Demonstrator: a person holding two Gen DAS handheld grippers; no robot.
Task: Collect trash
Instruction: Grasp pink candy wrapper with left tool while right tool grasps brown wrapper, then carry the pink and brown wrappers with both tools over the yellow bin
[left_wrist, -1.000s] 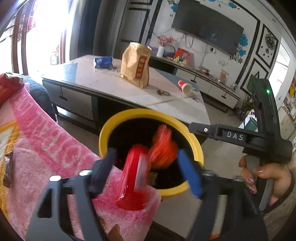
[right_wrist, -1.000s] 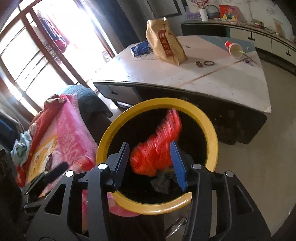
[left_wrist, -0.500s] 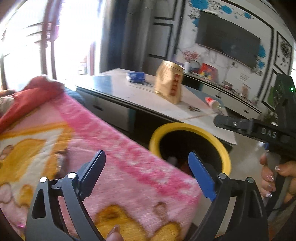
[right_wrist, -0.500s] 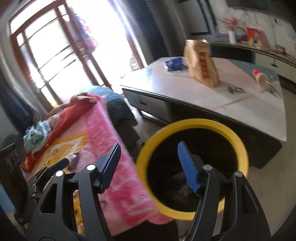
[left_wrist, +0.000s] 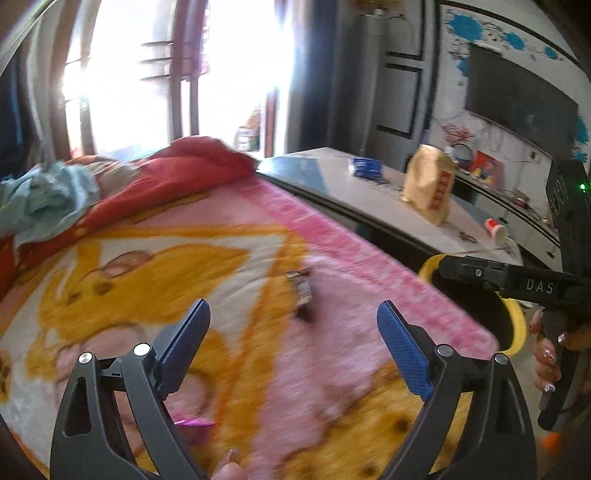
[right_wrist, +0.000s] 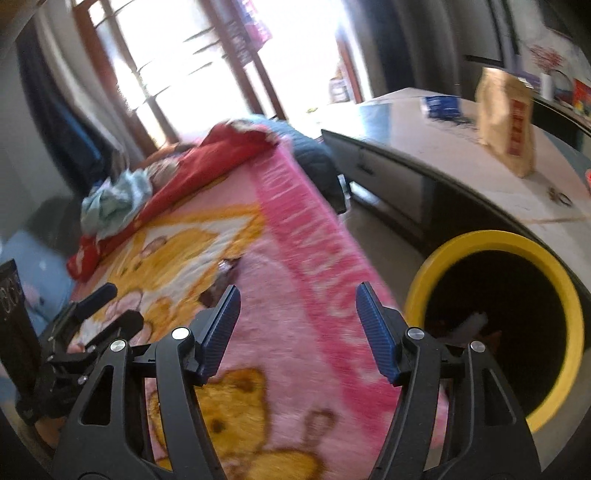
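Left gripper (left_wrist: 293, 325) and right gripper (right_wrist: 297, 314) hovering over pink blanket (left_wrist: 332, 266), jaws gaping, nothing between; both just been opening. Dark wrapper (left_wrist: 303, 291) lying on blanket, yellow-rimmed bin (right_wrist: 554, 273) alongside.

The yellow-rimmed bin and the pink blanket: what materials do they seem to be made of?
Yellow-rimmed bin: probably plastic, with a smooth, even, slightly glossy rim.
Pink blanket: likely soft fleece or plush, matte and fuzzy, draping over the edge with a printed cartoon pattern.

Under the left gripper (left_wrist: 293, 328) lies a fuzzy pink fleece blanket (left_wrist: 332, 258); right of it, a smooth yellow plastic bin (right_wrist: 495, 240) and matt paper bag (left_wrist: 428, 192).
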